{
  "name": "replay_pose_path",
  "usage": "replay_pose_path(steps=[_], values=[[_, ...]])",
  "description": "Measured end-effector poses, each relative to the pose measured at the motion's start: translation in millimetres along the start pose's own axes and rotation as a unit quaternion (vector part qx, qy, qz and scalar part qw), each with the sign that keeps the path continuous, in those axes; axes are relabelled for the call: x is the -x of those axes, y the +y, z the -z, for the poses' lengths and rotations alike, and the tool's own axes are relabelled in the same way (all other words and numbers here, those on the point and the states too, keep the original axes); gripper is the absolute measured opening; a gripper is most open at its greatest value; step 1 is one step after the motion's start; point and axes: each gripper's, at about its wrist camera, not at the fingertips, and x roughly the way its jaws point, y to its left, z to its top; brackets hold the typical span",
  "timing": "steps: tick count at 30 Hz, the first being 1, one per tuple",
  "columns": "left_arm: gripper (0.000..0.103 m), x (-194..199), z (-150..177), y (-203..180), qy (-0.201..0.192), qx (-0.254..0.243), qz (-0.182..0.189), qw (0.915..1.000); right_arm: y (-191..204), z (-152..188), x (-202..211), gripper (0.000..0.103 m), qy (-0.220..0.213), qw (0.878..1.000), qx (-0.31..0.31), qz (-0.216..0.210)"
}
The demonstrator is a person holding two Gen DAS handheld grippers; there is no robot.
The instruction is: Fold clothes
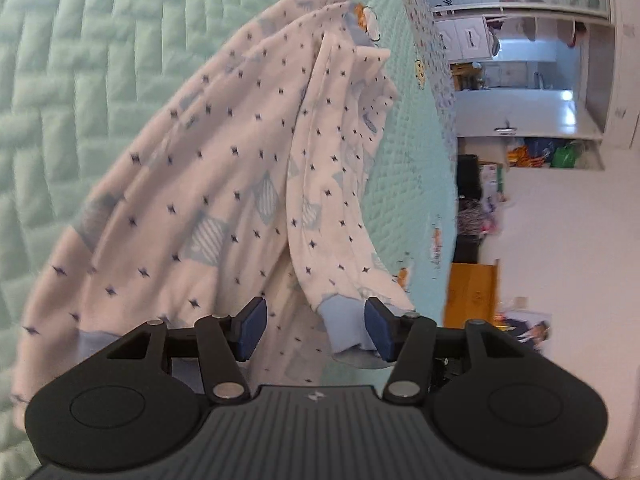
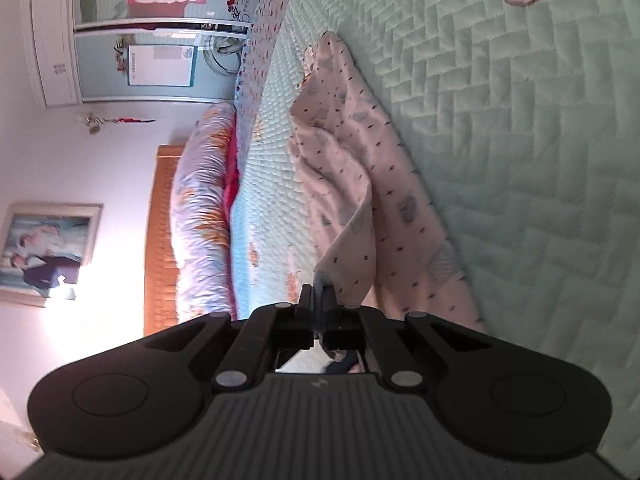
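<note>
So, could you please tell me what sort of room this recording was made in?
Most likely a home bedroom: the star-print garment lies on a bed's quilted mint bedspread, a rolled duvet rests against an orange wooden headboard, and a framed portrait hangs nearby.

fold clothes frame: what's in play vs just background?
In play:
- star-print garment
- its blue cuff, between the open left hand-held gripper
- right hand-held gripper, shut on a garment edge
- quilted bedspread

Background:
- pillow
- headboard
- framed picture
- cabinets
</note>
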Motion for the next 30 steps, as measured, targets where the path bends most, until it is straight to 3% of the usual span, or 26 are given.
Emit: replay_pose_path(steps=[7, 9, 10, 13, 22, 30], values=[[0.054, -5.1, -3.5, -2.6, -0.006, 0.005, 0.026, 0.9996, 2.4, 3.9, -0.1, 0.002, 0.001, 1.000, -0.015, -0.012], [0.033, -6.1, -3.4, -9.1, -0.002, -0.007, 0.032, 0.9995, 1.2, 5.1, 1.3, 0.002, 0.000, 1.000, -0.018, -0.015], [0.012, -6.0, -2.8, -13.4, 0.002, -0.018, 0.032, 0.9993, 0.3, 5.1, 2.0, 0.002, 0.000, 1.000, -0.019, -0.016], [0.013, -1.6, 3.3, -27.8, 0.004, -0.061, 0.018, 0.9980, -1.8, 6.2, 7.6, 0.002, -0.004, 1.000, -0.020, -0.017], [0.013, 1.9, 16.6, -26.4, 0.028, -0.112, -0.041, 0.9924, -16.3, 21.4, 19.2, 0.002, 0.008, 1.000, -0.017, -0.019], [0.014, -10.3, 23.3, -19.2, 0.045, -0.154, -0.103, 0.9817, -37.3, 35.5, 15.3, 0.003, 0.030, 0.999, 0.003, 0.014]])
